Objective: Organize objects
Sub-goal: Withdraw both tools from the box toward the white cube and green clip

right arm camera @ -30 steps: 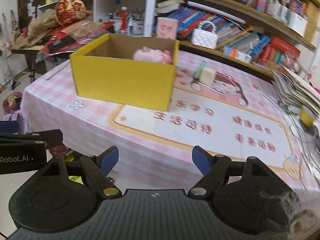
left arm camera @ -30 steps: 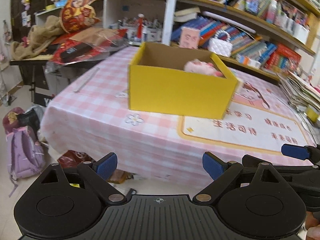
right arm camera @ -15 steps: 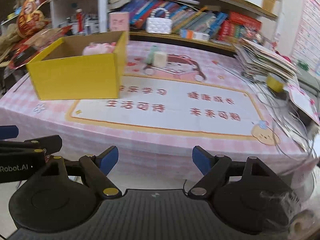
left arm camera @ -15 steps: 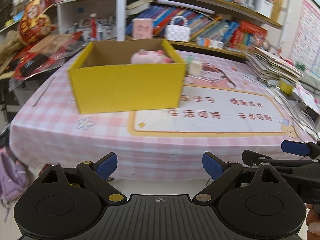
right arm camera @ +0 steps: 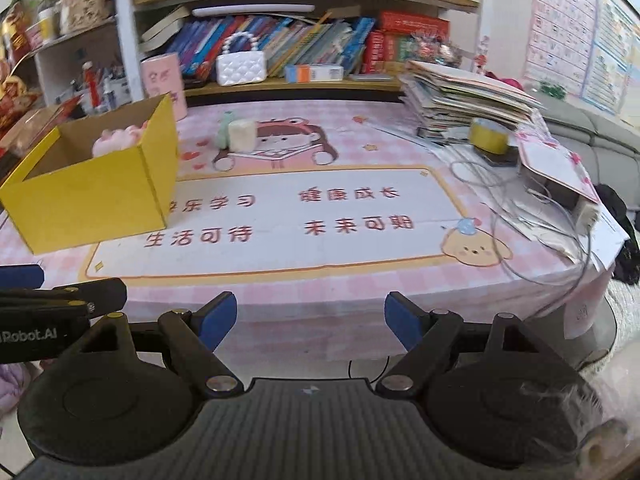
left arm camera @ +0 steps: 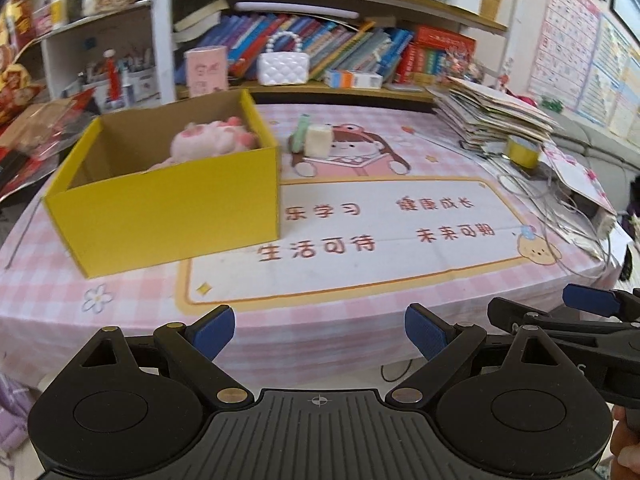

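Note:
A yellow cardboard box (left arm camera: 168, 208) stands open on the left of the pink checked table (left arm camera: 132, 296), with a pink plush toy (left arm camera: 212, 140) inside. It also shows in the right wrist view (right arm camera: 92, 200), with the plush (right arm camera: 120, 138). A pale cream block (left arm camera: 318, 140) and a green item (left arm camera: 299, 134) sit behind the box's right corner; they also show as the block (right arm camera: 242, 135) and green item (right arm camera: 224, 130). My left gripper (left arm camera: 318, 330) and right gripper (right arm camera: 310, 318) are both open and empty, off the table's front edge.
A stack of books and papers (left arm camera: 488, 116) lies at the right back, with a yellow tape roll (right arm camera: 490, 134) and loose cables (right arm camera: 560, 216) near the right edge. Bookshelves (left arm camera: 340, 48) with a white handbag (left arm camera: 283, 67) stand behind the table.
Both views have swung right and drawn nearer the table; the box has shifted from centre to the left. Both grippers stay open and empty.

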Tool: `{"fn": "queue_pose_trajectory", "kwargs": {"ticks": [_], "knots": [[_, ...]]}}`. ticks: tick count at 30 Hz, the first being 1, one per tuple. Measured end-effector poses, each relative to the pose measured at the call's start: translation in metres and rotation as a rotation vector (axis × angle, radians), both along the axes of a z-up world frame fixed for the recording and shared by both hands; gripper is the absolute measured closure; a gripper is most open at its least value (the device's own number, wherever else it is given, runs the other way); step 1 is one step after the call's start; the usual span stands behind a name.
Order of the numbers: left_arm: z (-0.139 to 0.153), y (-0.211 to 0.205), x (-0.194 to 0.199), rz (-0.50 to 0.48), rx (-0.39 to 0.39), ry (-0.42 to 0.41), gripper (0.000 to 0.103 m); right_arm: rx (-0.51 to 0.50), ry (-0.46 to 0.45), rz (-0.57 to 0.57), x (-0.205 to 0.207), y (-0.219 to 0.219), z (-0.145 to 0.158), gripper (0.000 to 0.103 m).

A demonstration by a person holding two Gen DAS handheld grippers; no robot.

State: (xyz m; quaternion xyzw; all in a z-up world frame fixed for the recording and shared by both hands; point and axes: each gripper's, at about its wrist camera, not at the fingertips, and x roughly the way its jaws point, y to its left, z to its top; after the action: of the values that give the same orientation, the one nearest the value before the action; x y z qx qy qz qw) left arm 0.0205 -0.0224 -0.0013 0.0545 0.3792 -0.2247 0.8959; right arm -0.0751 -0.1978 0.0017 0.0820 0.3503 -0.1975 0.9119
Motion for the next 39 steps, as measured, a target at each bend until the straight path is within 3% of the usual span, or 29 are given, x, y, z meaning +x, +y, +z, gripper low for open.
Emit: {"fn": "queue_pose_trajectory", "kwargs": {"ticks": [7, 20, 33, 39], "knots": [[0.006, -0.029, 0.001, -0.095, -0.004, -0.028, 0.009, 0.011, -0.013, -0.1, -0.011, -0.024, 0.003, 0.022], [-0.006, -0.051, 0.026, -0.111, -0.022, 0.033, 0.009, -0.016, 0.019, -0.092, 0.008, -0.043, -0.001, 0.024], [-0.011, -0.091, 0.074, -0.082, -0.031, 0.046, 0.01, -0.023, 0.033, -0.075, 0.056, -0.093, -0.003, 0.024], [-0.006, -0.104, 0.099, -0.007, -0.041, 0.026, 0.01, -0.024, 0.016, -0.006, 0.093, -0.12, 0.002, 0.025]]}}
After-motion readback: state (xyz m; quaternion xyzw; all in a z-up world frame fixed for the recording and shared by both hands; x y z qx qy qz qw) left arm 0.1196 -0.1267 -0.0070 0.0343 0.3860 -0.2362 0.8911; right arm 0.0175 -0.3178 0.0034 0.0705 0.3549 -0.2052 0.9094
